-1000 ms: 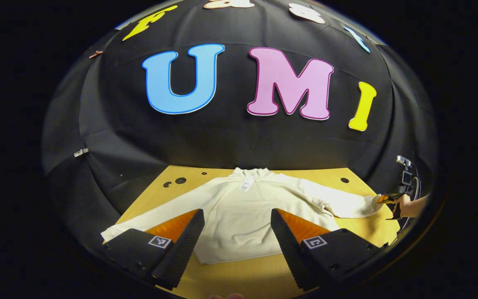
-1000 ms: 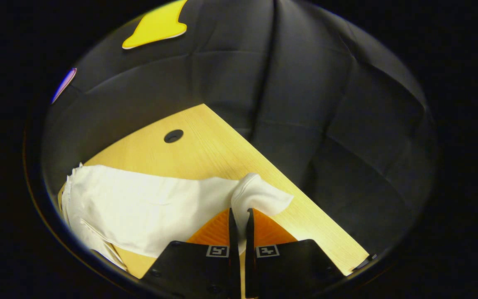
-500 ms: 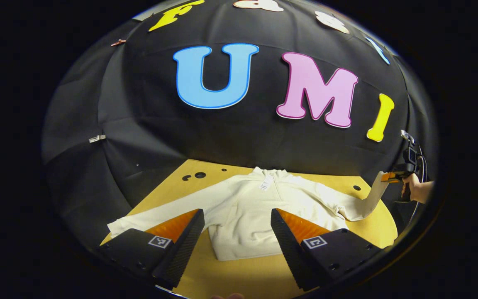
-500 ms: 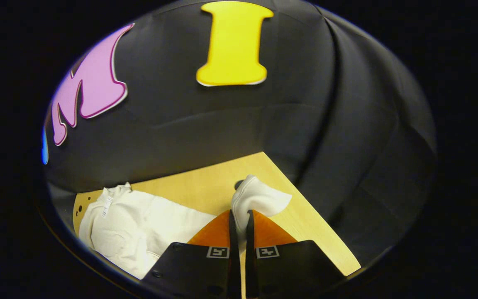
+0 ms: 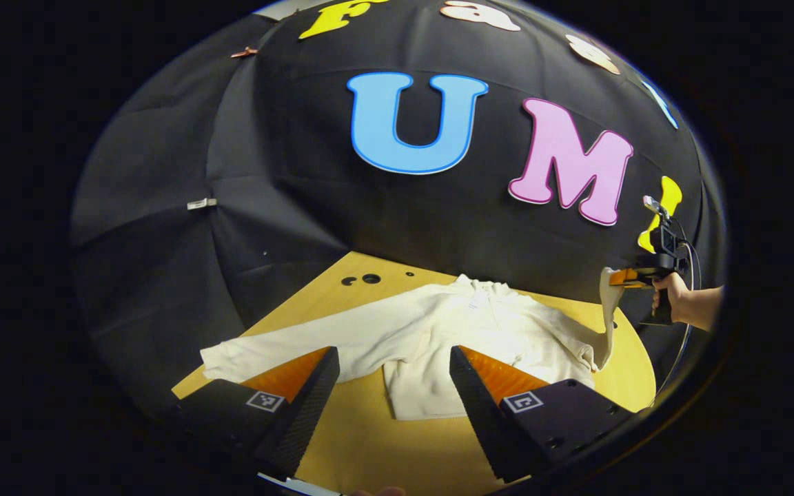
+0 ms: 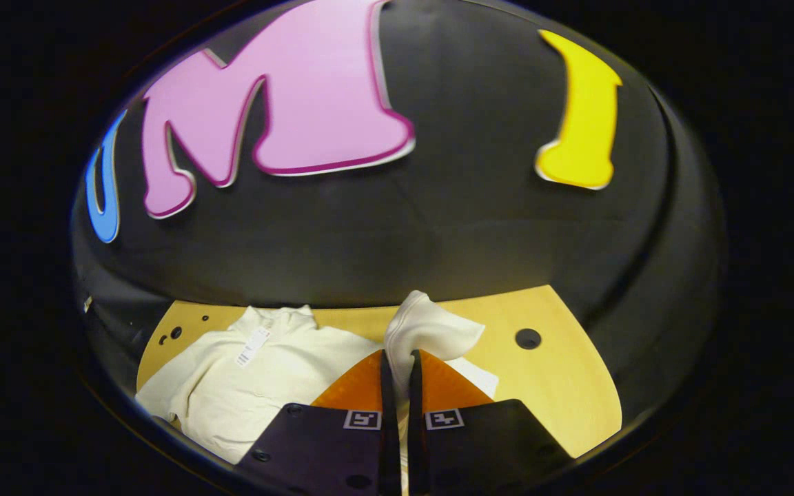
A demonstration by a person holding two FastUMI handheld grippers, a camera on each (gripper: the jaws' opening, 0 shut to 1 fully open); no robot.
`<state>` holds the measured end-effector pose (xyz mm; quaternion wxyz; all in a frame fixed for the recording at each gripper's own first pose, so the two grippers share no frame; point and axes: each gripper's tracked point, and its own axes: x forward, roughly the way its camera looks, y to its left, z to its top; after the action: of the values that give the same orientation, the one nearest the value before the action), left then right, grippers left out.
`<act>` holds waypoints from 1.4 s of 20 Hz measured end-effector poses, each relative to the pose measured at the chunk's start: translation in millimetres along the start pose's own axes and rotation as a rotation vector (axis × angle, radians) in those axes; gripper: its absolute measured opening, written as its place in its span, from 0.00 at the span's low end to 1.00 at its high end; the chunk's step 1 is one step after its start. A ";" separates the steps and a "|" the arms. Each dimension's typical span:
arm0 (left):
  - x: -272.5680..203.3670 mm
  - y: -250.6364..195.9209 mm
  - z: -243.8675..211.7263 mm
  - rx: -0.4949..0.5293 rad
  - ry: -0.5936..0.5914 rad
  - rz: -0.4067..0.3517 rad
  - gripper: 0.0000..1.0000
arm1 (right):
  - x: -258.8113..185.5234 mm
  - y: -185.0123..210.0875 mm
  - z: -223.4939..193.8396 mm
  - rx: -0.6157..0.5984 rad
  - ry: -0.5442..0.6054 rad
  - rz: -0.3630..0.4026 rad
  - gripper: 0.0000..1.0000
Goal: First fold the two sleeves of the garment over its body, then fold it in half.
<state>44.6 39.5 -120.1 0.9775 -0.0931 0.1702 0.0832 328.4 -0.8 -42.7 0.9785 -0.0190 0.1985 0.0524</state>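
R gripper (image 6: 397,365) is clamped on the cuff of the garment's R sleeve (image 6: 431,331), fingers nearly together w/ cloth bunched out past the tips; in the left gripper view that sleeve (image 5: 607,310) hangs lifted off the surface (image 5: 369,448), held up by the person's hand (image 5: 669,296) at far right. L gripper (image 5: 393,386) is wide open, nothing in it, hovering over the near edge of the surface, in front of the hem. Garment (image 5: 459,337), cream w/ tag at collar, lies flat mid-surface, collar toward the far wall, L sleeve (image 5: 280,341) stretched out flat to the left. Risks: grip is on a small bit of cuff, so it could slip out mid-swing; pulling too hard prob drags the whole body sideways since nothing pins it, L gripper isn't touching it; sleeve could land twisted or bunched at the shoulder instead of flat across the chest; dropping too early leaves the cuff off the body, near the right edge.
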 end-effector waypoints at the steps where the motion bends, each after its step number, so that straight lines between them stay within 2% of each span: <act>1: -2.4 7.6 -2.9 -0.012 0.007 0.011 0.99 | 4.9 23.5 1.0 -0.001 0.005 0.027 0.08; 7: -10.7 38.0 -7.0 0.001 0.005 0.070 0.98 | 30.9 138.9 -12.2 -0.015 0.035 0.144 0.08; 11: -10.3 40.4 -10.2 -0.020 0.008 0.069 0.97 | 44.8 218.5 -39.5 -0.031 0.082 0.222 0.08; 16: -1.8 38.4 -14.7 -0.006 0.006 0.050 0.97 | 56.0 317.5 -73.1 -0.112 0.110 0.324 0.08; 19: 0.0 37.6 -17.9 -0.021 0.023 0.051 0.97 | 61.4 362.1 -97.1 -0.128 0.138 0.334 0.08; 22: 1.4 39.4 -16.8 -0.046 0.015 0.058 0.97 | 69.3 389.9 -132.6 -0.136 0.210 0.334 0.09; 25: 1.6 41.2 -20.8 -0.051 0.017 0.069 0.97 | 72.5 400.2 -153.0 -0.151 0.227 0.331 0.19; 27: 4.0 46.4 -25.1 -0.043 0.022 0.088 0.97 | 66.9 416.4 -156.5 -0.103 0.216 0.373 0.27; 28: 5.7 54.3 -29.4 -0.039 0.030 0.111 0.97 | 58.4 418.4 -154.5 -0.094 0.215 0.389 0.47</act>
<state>30.0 86.7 -157.6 0.9667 -0.1037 0.1883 0.1390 276.1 411.5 -214.5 0.9213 -0.0315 0.2990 0.2468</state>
